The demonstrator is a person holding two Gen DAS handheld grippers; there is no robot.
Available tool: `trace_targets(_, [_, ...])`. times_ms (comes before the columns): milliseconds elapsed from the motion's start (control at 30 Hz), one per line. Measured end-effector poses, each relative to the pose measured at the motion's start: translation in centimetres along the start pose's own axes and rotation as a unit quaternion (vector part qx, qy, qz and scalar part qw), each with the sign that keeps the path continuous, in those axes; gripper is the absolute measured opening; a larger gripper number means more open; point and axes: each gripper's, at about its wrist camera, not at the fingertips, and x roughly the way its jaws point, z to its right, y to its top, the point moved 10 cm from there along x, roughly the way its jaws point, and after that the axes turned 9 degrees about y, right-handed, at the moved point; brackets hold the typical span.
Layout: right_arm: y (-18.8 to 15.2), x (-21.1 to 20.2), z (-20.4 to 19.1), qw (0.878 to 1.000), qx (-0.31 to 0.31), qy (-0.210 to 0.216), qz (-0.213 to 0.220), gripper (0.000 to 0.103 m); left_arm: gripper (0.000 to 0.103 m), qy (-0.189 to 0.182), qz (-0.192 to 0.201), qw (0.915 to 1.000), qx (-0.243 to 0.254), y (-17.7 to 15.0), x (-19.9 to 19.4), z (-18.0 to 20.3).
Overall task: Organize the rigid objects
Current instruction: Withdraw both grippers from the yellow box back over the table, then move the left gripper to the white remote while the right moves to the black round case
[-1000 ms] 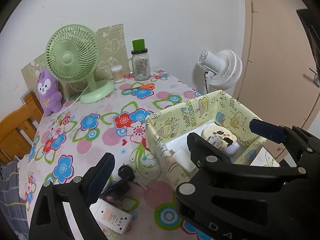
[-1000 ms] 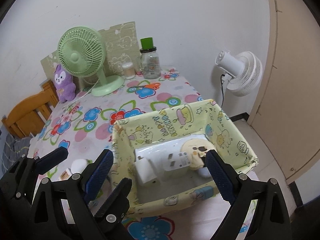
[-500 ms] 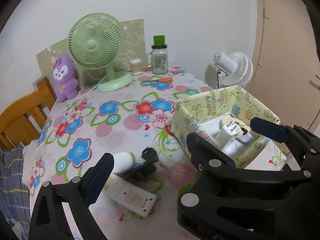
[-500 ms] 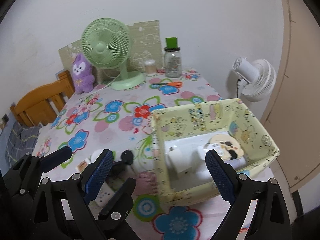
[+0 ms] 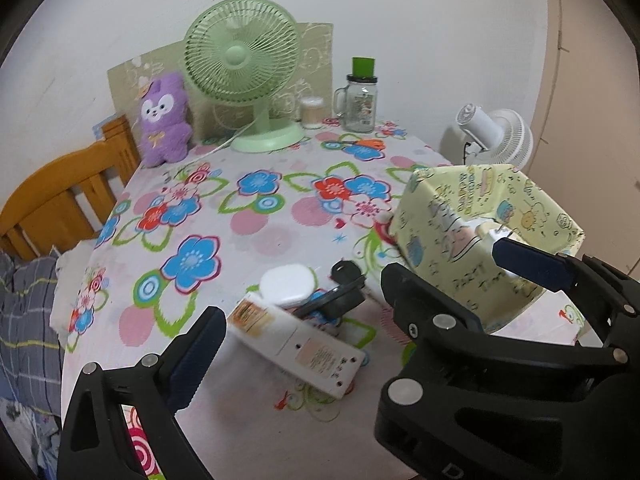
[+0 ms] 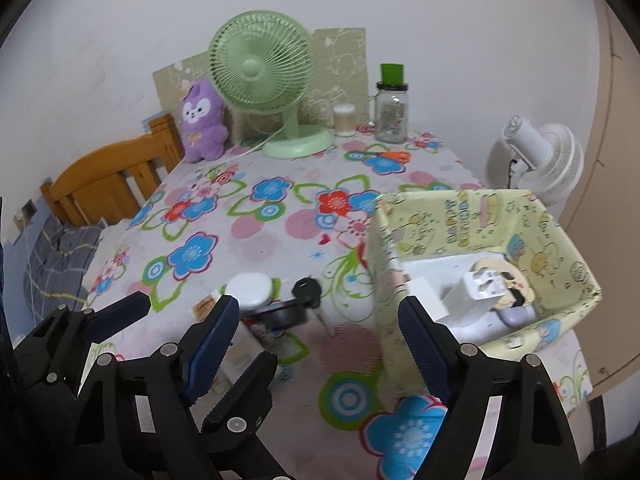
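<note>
**Loose hard items wait beside the printed box**

We see a small cluster of rigid things on the flowered tablecloth [image 5: 248, 216], low and centre in both views, just left of the pale yellow cartoon-print storage box [image 6: 472, 216]. The cluster holds a long white plastic power strip [image 5: 296, 348], a flat white oval plastic case [image 5: 288, 284] resting against its far end, and a black key-fob-like piece with a black clip [image 5: 346, 280] beside them. The box already contains a white charger plug [image 6: 476, 288] and other pale items we cannot name.

We hold the left gripper [image 5: 352, 304] with its tongs wide apart and nothing between them; it hovers above the power strip, touching nothing. The right gripper [image 6: 320, 328] also has its tongs apart, and they are closing, with no object between the pads; bare cloth shows in the gap.

We judge the power strip to be stiff, light and smooth-shelled, so it may slip or swing if taken at one end. We would pinch it across its narrow width near the middle. The oval case looks glossy and rounded, likely to squirt out of a shallow pinch; its flat faces seem the safer hold. The black piece is small, and its clip could snag on its neighbours, so we would lift it away on its own.
</note>
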Motion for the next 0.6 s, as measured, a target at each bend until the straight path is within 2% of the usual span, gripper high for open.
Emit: trace_targets(600, [-1.6, 3.6, -4.0, 0.998, -0.034, 0.035, -0.035, 0.080, 0.101, 0.025, -0.032, 0.9987, -0.030, -2.6, 2.0, -4.1])
